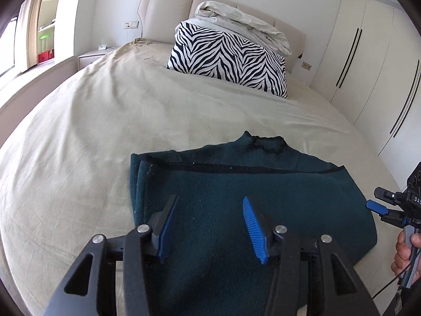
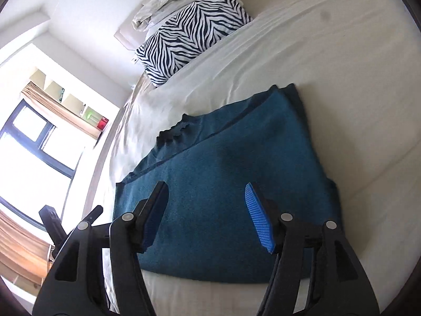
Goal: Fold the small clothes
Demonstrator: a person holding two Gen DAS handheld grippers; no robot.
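Left wrist view: the left claw point(image 1: 209, 206) is being held wide apart above the teal sweater point(image 1: 236, 192), nothing gripped. The sweater is being shown folded flat on the bed point(image 1: 92, 131), collar toward the zebra pillow point(image 1: 226, 58). The right claw point(image 1: 377, 206) is being seen at the right edge, just beside the sweater; its spread cannot be told here.

Right wrist view: the right claw point(image 2: 208, 197) is being held wide over the sweater point(image 2: 231, 158), empty.
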